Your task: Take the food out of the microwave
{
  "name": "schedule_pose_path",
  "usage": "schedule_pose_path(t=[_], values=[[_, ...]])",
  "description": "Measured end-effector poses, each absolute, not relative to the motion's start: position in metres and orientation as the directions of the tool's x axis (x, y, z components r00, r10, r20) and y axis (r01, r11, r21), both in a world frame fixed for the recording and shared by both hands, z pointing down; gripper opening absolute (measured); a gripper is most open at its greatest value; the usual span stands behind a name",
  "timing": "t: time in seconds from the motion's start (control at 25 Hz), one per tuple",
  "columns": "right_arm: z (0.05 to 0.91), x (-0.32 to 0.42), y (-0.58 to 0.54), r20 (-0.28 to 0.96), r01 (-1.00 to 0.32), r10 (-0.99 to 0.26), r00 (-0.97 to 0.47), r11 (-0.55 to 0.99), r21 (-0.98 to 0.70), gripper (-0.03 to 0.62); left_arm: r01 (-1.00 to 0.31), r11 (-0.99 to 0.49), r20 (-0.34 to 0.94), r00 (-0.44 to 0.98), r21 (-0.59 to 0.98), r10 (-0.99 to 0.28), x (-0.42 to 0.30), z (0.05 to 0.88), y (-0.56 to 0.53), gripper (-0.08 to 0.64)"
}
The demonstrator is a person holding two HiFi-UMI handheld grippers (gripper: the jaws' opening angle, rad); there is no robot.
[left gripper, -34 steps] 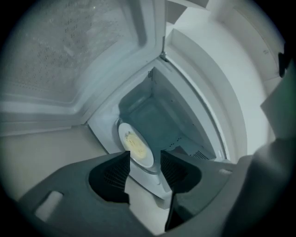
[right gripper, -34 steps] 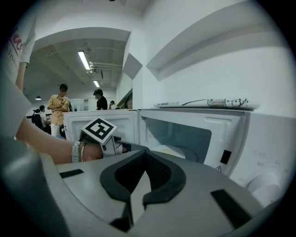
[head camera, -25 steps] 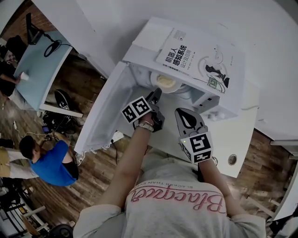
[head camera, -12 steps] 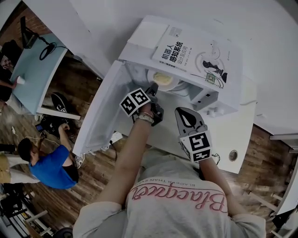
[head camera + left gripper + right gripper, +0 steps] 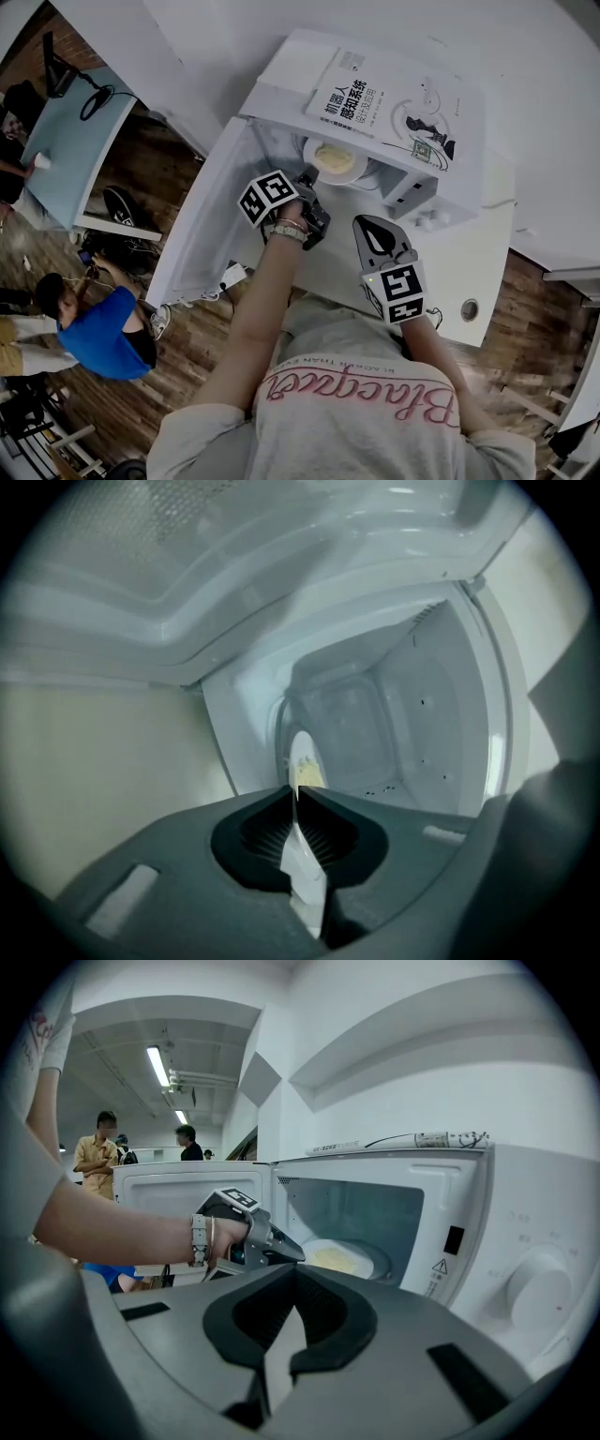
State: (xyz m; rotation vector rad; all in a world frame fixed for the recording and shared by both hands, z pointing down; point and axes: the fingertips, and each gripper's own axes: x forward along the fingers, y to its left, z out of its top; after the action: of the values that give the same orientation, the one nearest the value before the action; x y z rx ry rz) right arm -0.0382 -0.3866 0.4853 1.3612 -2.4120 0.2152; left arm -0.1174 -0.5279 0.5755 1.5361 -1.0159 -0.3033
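book [image 5: 394,94] lying flat | blue-shirted person [image 5: 98,328] on wooden floor [image 5: 178,366] | side table [image 5: 66,150]

A white plate [image 5: 353,174] of pale yellow food [image 5: 333,156] lies flat inside the white microwave [image 5: 292,73], near its front opening, door [image 5: 211,223] swung wide.

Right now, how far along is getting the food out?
Done: microwave door is open. In hand: left tongs closing on the plate rim, food inside the cavity. Left to do: draw the plate out. Right tongs shut, empty, held back.
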Motion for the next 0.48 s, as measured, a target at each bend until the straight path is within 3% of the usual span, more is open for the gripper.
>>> schedule_pose_path(t=[0.12,0.48], values=[[0.485,-0.036,-0.386,0.381,-0.852,-0.798,-0.468,0.521,0.044,0.009,-0.332,0.072,0.266,0.588,0.94,-0.763,-0.114,0.568,-0.528,0.012],[0.487,-0.033,-0.385,0.372,-0.86,-0.807,-0.459,0.508,0.042,0.009,-0.269,0.026,0.179,0.565,0.963,-0.806,-0.116,0.556,-0.514,0.011]])
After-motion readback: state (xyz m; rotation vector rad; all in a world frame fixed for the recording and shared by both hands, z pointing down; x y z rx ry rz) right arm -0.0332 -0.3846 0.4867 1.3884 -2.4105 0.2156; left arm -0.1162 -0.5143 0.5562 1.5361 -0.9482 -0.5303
